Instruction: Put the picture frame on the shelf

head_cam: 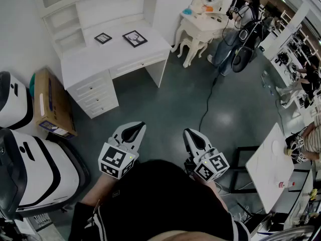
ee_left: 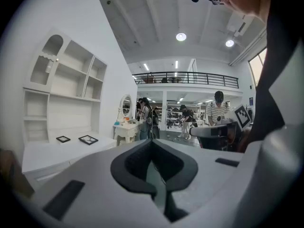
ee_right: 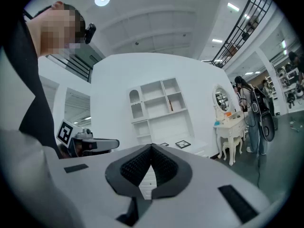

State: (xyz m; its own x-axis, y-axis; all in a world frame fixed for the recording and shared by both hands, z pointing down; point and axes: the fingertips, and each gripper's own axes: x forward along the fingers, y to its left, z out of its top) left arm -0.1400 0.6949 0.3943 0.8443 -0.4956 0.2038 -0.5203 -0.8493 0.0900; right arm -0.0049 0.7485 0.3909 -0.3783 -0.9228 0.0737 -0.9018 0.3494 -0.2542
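While left gripper (head_cam: 135, 127) and right gripper (head_cam: 190, 133) fingers (head_cam: 197, 141) meet (empty), picture frame (head_cam: 135, 38) well apart, on desk (head_cam: 95, 64).

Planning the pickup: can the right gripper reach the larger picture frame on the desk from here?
Probably not yet: the right gripper is shut and far short of the larger picture frame on the desk. Only floor lies between.

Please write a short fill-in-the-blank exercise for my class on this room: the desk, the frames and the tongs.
___ picture frames lie flat on the white desk.
The left tongs and right tongs are both ___ and empty.
In the head view, the cardboard box stands ___ of the desk.
Missing words: two; shut; left.
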